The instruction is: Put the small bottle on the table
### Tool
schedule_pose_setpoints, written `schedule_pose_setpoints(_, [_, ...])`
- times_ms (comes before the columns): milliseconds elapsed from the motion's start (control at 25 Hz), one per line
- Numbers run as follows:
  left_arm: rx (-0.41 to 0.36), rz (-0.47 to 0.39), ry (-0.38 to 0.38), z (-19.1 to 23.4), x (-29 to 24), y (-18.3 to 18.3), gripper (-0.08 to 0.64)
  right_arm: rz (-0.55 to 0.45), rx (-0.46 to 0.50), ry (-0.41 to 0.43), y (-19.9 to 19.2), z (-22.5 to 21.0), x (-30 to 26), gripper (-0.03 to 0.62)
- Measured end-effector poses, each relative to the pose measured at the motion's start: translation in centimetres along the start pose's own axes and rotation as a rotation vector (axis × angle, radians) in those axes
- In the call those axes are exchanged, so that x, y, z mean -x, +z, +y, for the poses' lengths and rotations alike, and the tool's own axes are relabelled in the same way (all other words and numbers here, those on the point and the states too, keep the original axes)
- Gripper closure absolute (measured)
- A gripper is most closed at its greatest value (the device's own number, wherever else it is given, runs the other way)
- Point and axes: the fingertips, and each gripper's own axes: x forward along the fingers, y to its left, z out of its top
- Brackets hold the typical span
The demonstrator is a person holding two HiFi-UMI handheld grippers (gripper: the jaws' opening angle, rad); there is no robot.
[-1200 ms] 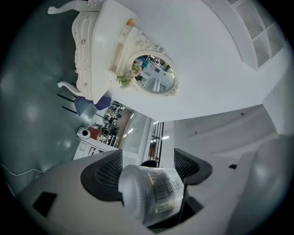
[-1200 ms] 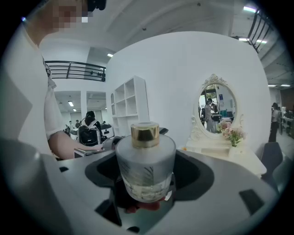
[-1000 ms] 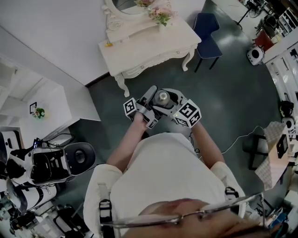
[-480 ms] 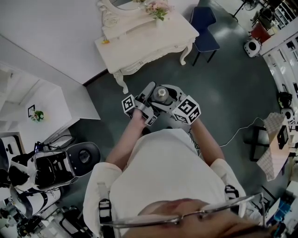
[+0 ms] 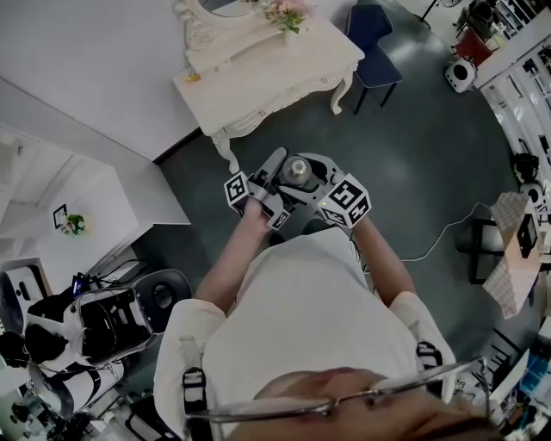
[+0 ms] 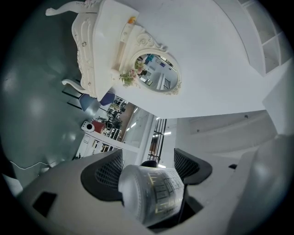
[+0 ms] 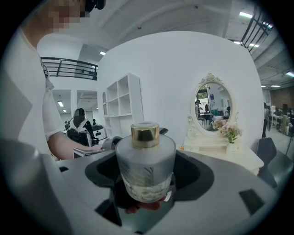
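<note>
The small bottle [image 5: 299, 170], frosted glass with a gold cap, is held in the air in front of the person's chest. In the right gripper view the small bottle [image 7: 145, 170] stands upright between the jaws of my right gripper [image 7: 149, 176], which is shut on it. My left gripper [image 6: 147, 169] is shut on the same small bottle [image 6: 154, 195], which lies sideways between its ribbed pads. In the head view the left gripper [image 5: 277, 172] and the right gripper [image 5: 316, 175] meet at the bottle. The white dressing table [image 5: 258, 77] stands ahead, a short way off.
A mirror [image 7: 212, 108] and pink flowers [image 5: 287, 13] are on the dressing table. A blue chair [image 5: 372, 43] stands at its right end. White shelving [image 5: 77, 207] lines the left; a wheeled machine [image 5: 103, 319] sits lower left. A cable [image 5: 439, 245] lies on the dark floor.
Both grippers stay together on the bottle. The surroundings have slid a little in the head view, the dressing table drifting up and left.
</note>
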Motion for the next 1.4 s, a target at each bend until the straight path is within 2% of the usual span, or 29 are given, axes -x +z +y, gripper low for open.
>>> schedule_pose_setpoints(400, [0.012,-0.013,0.005,0.6,-1.5,1.4,0.213,0.015,-0.009,0.002,0.1,-2.1,-0.5,0.250])
schedule_pose_setpoints(1080, [-0.036,-0.141,-0.018,3.3,-11.4,9.6,0.213,0.041,0.012,0.153,1.1,-15.0,-2.7,0.250])
schedule_pose_setpoints(1400, [-0.072,-0.200,-0.039,4.9,-16.6,11.5,0.213,0.048,0.035,0.215,1.6,-20.8,-1.6,0.250])
